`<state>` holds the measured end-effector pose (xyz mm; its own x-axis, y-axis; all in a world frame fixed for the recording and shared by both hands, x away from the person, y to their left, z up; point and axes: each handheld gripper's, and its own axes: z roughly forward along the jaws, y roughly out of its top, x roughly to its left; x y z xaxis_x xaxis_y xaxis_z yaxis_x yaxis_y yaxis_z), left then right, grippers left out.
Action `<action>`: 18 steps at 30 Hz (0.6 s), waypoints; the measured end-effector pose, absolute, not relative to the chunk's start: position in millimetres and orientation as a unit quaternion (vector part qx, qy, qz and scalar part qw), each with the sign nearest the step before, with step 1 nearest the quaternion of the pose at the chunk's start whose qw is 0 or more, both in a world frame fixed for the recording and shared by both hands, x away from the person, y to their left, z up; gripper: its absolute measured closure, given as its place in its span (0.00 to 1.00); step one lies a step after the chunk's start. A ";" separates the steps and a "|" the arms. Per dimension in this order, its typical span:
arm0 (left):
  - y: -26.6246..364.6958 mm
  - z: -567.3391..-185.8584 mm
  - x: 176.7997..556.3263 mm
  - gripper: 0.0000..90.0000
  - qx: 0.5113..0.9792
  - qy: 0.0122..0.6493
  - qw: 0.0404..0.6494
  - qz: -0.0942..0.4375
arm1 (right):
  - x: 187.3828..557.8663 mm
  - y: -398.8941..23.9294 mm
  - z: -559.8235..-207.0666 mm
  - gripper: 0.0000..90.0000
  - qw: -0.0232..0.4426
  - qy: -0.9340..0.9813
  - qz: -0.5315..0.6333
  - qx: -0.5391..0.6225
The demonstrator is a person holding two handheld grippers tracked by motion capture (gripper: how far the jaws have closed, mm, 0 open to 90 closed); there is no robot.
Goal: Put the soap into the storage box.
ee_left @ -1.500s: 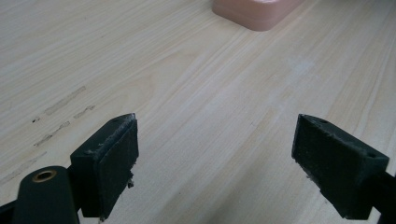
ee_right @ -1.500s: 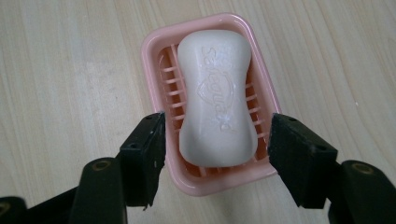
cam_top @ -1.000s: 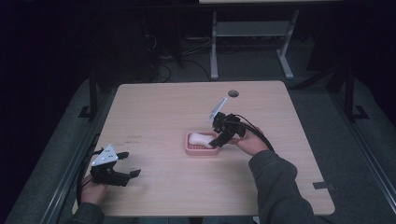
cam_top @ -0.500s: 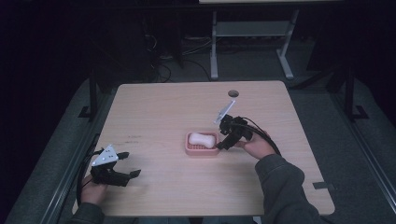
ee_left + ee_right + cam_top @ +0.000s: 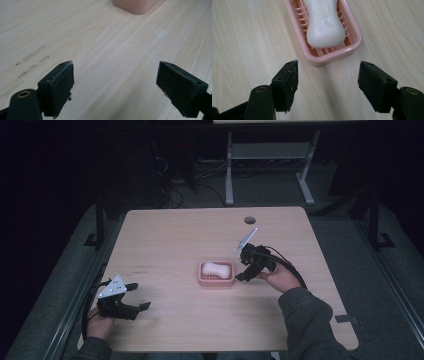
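Observation:
A white bar of soap (image 5: 216, 268) (image 5: 324, 25) lies in a pink ribbed soap dish (image 5: 216, 281) (image 5: 354, 27) near the middle of the wooden table (image 5: 165, 240). My right gripper (image 5: 243, 270) (image 5: 328, 66) sits just right of the dish and points at its near end. Its jaws have just been opening and stand wide with nothing between them. My left gripper (image 5: 140, 296) (image 5: 115, 65) rests open at the front left of the table, well away from the dish (image 5: 136, 5), over bare wood.
A round cable hole (image 5: 250, 220) sits near the table's far edge. Beyond the table stand a metal desk frame (image 5: 270, 155) and loose cables on a dark floor. Faint scuff marks (image 5: 32, 53) mark the wood near my left gripper.
My right gripper has drawn back to the right, off the dish, and its jaws have widened. The soap stays in the dish. The left gripper has not moved.

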<state>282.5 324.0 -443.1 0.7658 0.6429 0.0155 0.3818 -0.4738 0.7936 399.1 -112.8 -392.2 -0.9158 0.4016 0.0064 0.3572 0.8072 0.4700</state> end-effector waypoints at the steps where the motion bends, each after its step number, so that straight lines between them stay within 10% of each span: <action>1: 324.1 -443.0 282.6 0.16 0.844 0.303 0.413 0.158 | 398.3 -113.4 -391.8 0.35 0.048 0.949 0.238 0.200; 18: 323.0 -443.8 282.7 0.16 0.847 0.300 0.411 0.157 | 386.1 -137.1 -402.4 0.35 0.050 0.941 0.253 0.219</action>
<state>282.7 323.0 -443.8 0.7709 0.6367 0.0195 0.3787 -0.4826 0.7898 386.1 -137.1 -402.4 -0.8991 0.4374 0.0175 0.3873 0.7763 0.4973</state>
